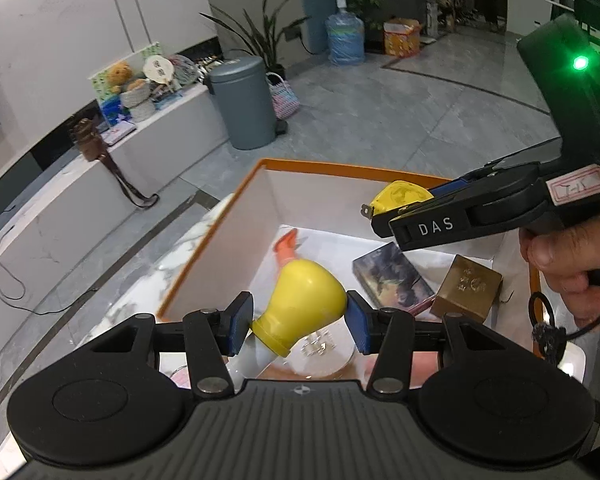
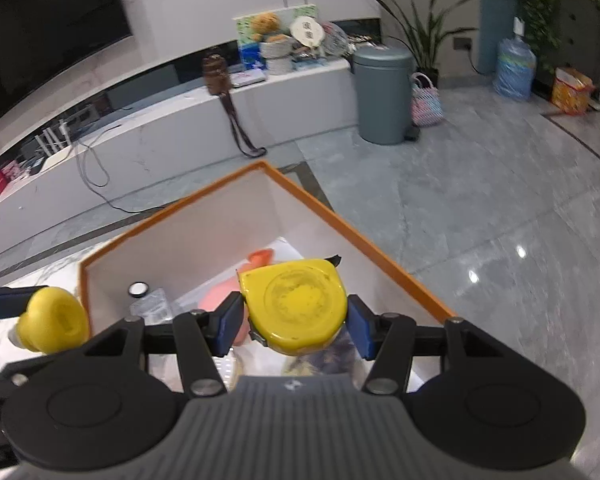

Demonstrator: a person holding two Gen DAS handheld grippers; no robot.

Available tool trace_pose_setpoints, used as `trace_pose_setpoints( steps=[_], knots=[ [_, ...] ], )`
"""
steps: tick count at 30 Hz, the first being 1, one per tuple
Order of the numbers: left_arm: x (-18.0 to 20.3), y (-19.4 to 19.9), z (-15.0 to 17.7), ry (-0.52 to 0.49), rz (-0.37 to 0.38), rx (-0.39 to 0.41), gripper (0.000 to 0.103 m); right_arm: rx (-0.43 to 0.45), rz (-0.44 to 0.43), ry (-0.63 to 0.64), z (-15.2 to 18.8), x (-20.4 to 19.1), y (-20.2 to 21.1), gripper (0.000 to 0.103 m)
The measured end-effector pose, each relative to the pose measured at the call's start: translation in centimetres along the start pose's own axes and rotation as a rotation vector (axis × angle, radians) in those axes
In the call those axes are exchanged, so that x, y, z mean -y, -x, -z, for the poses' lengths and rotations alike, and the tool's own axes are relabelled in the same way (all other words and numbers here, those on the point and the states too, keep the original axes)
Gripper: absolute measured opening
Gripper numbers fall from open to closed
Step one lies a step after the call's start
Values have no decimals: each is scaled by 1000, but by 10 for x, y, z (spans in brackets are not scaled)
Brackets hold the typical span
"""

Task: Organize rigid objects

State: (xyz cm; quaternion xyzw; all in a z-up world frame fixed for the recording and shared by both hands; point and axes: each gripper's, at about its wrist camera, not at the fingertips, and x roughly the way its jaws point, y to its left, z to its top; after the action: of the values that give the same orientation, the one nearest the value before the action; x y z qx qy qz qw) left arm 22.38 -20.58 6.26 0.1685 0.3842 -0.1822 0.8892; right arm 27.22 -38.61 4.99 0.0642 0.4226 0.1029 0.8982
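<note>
The yellow bulb-shaped toy [image 1: 304,304] sits pinched between the blue pads of the left gripper [image 1: 298,322], tilted, over the near left edge of the orange-rimmed box [image 1: 216,220]. The yellow tape measure [image 2: 296,304] is clamped in the right gripper [image 2: 296,322], held level above the box's right side by a hand [image 1: 568,272]. Inside the box lie a dark card box [image 1: 392,276] and a brass block [image 1: 466,292].

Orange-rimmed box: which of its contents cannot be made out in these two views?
- Left wrist view: the yellow bulb-shaped piece in the left gripper hides the orange item behind it.
- Right wrist view: the yellow tape measure in the right gripper covers the pink object; identity unclear.
- Gold block: embossed marks too small.
</note>
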Motion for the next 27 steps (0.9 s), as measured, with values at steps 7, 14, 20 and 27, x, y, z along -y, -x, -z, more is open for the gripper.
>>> trace_pose_setpoints(
  steps=[7, 14, 20, 27],
  knots=[
    [12, -29, -8, -42, 10, -47, 57, -30, 3, -31, 0, 16, -10, 55],
    [24, -52, -16, -111, 11, -104, 57, -82, 42, -7, 1, 19, -24, 55],
    [34, -76, -17, -176, 5, -167, 57, -150, 61, 11, 6, 19, -34, 55],
    [40, -96, -14, -203, 18, -216, 57, -183, 78, 33, 11, 18, -41, 55]
  ],
)
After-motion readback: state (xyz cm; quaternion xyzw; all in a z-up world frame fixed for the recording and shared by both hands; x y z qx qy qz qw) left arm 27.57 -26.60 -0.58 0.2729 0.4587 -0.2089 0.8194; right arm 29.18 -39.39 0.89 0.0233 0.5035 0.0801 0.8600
